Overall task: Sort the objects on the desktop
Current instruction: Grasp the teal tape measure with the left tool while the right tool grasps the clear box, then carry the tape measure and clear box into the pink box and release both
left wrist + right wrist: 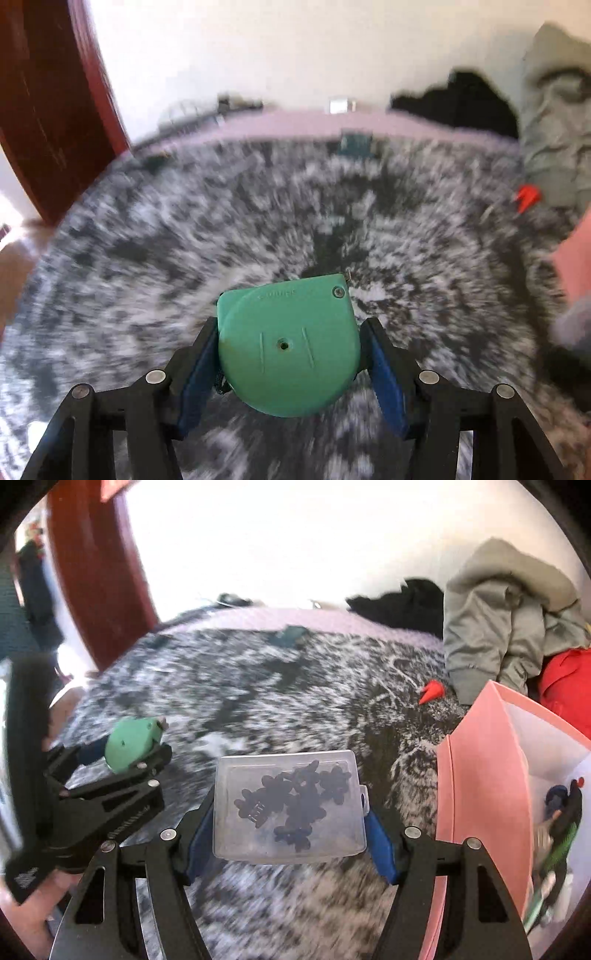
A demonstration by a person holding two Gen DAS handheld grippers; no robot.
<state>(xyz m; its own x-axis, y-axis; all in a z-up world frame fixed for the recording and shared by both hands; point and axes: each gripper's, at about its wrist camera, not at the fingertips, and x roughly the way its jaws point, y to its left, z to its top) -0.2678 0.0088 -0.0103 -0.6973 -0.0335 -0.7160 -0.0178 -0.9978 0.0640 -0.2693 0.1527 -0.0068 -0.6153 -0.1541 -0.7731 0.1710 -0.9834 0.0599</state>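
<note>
Right gripper, black frame with blue pads: I hold it pinched on the flat clear plastic case of dark flower-shaped clips, lifted above the bedding and just left of the bin.

Speckled black-and-white fuzzy blanket: work surface, soft, blurred in both views.

Pink rectangular plastic storage bin: at my right, already holding mixed small items. My judgement: the likely destination. I keep the case level, clear the near wall before lowering, and release only once inside.

Left gripper: clamped on the rounded mint-green plastic tape measure, held above the blanket. I keep it wide of the right arm's path until the case is down.

Small red pointed plastic piece: unsorted, beside the grey jacket.
</note>
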